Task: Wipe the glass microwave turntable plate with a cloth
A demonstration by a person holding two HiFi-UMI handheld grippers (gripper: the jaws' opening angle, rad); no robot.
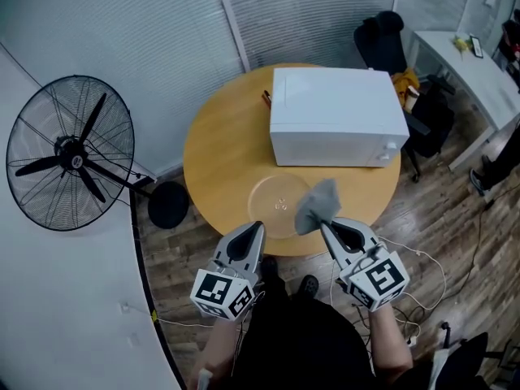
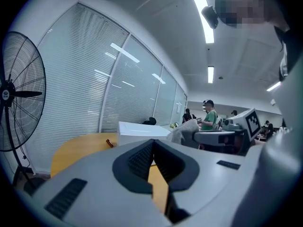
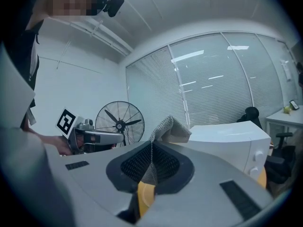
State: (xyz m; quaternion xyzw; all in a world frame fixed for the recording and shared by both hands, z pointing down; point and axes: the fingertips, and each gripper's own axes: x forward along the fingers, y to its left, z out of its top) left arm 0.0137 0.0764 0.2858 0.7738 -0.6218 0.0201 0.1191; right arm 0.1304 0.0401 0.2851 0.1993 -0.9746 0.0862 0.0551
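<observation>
The clear glass turntable plate (image 1: 275,201) lies flat on the round wooden table (image 1: 219,161), in front of the white microwave (image 1: 333,116). A grey cloth (image 1: 318,204) hangs bunched over the plate's right edge, pinched by my right gripper (image 1: 324,225), which is shut on it; in the right gripper view the cloth (image 3: 169,130) sticks up from the closed jaws. My left gripper (image 1: 258,227) is shut and holds nothing, its tip at the plate's near edge. Seen from the left gripper view, the jaws (image 2: 152,144) meet, with the cloth (image 2: 186,130) off to the right.
A black standing fan (image 1: 71,154) is to the left of the table, with its round base (image 1: 168,205) on the floor. A small red object (image 1: 266,97) lies beside the microwave. Black chairs (image 1: 382,39) and a white desk (image 1: 475,75) stand at the far right. Cables trail on the wooden floor.
</observation>
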